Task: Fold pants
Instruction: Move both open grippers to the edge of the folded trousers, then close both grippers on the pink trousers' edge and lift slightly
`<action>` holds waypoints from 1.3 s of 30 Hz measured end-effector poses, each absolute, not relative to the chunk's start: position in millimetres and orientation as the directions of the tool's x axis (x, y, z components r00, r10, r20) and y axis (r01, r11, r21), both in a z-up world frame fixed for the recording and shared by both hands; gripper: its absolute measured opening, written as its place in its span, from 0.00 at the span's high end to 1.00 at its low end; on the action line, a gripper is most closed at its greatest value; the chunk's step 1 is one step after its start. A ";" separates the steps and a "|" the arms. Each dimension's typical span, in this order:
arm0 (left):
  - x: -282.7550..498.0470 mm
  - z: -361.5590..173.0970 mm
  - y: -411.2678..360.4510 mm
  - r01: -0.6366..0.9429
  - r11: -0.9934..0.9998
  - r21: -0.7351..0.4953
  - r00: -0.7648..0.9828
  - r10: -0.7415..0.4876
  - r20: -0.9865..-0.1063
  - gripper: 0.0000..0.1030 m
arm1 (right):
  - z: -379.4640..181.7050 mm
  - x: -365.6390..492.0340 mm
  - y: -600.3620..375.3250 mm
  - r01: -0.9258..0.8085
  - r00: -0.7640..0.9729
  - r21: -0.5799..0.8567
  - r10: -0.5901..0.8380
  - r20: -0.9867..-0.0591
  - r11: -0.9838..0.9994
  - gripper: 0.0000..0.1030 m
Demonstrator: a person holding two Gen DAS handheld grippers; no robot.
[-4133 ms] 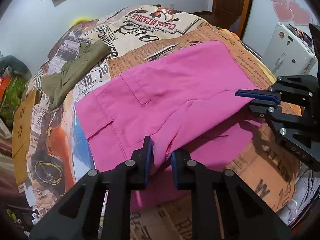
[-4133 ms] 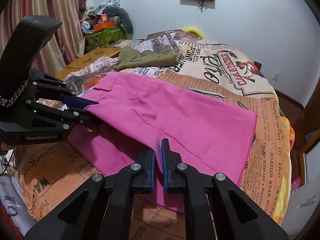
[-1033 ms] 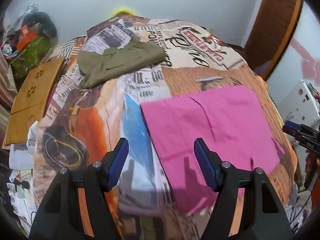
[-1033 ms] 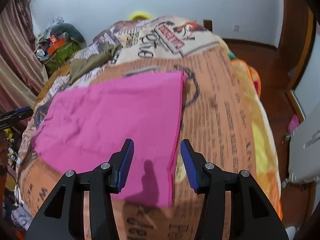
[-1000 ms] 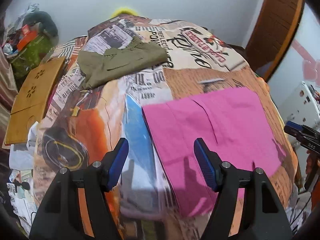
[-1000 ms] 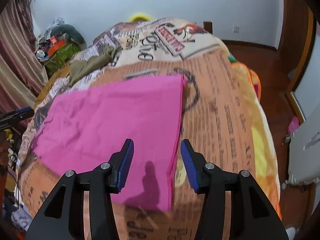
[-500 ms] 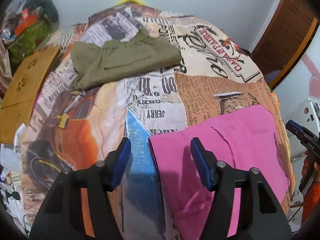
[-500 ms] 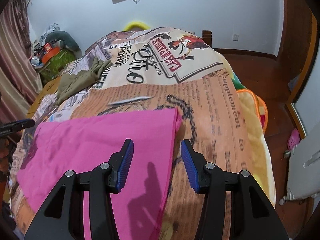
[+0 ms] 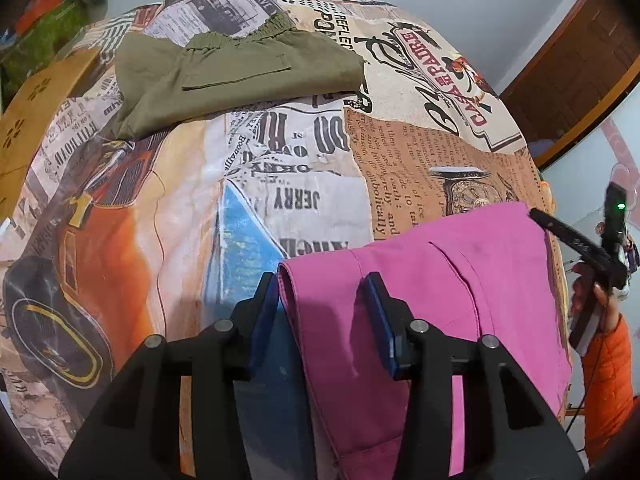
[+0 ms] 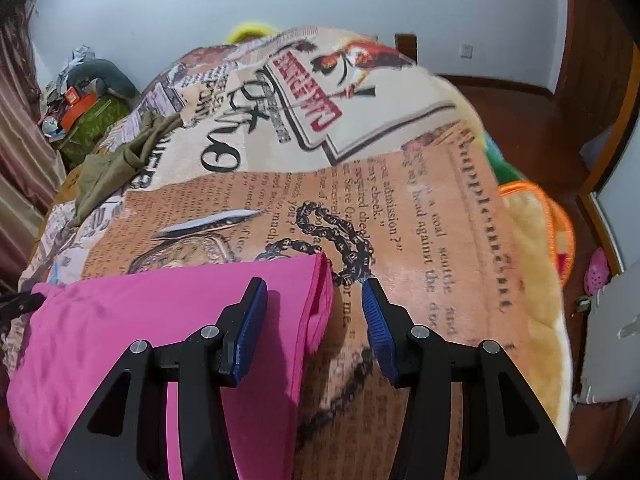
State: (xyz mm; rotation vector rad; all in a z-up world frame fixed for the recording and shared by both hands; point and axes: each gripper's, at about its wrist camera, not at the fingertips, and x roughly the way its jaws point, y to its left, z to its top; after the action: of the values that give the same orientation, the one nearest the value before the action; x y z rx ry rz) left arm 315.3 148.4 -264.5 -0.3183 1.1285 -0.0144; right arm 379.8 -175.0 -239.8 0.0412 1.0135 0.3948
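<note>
My left gripper [image 9: 322, 308] is closing its jaws astride the far left corner of the bright pink folded cotton pants [image 9: 432, 292], pads not yet pinching, so I can lift that edge. My right gripper [image 10: 314, 320] stays spread astride the far right corner, ready to match. The pants lie flat at the near side of the newspaper-print plush blanket [image 9: 304, 168]; olive green folded shorts [image 9: 236, 68] sit far off, out of the way.

A bed [image 9: 296, 184] is carrying a newspaper-print blanket [image 10: 420, 208]. Folded pink pants [image 9: 460, 280] are lying flat at its near edge, and olive green shorts [image 9: 236, 76] are lying well apart, toward the far side.
</note>
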 end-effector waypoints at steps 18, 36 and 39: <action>311.5 -247.7 135.2 -0.134 0.988 -0.073 0.519 0.007 -0.855 0.86 | -248.7 377.7 -161.1 -0.391 0.501 0.159 0.355 -0.789 0.906 0.97; 316.1 -260.2 133.5 -0.119 0.993 0.000 0.487 0.059 -0.872 0.86 | -245.6 393.4 -149.3 -0.358 0.471 0.171 0.335 -0.816 0.918 0.60; 316.8 -261.6 134.4 -0.119 0.993 -0.005 0.484 0.054 -0.873 0.86 | -252.2 400.4 -147.6 -0.350 0.440 0.205 0.354 -0.825 0.914 0.60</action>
State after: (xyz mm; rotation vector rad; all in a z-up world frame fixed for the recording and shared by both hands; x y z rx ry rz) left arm 316.8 134.4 -261.6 -0.0677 1.0606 0.1057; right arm 400.4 -147.6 -252.2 0.0042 1.0259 0.4374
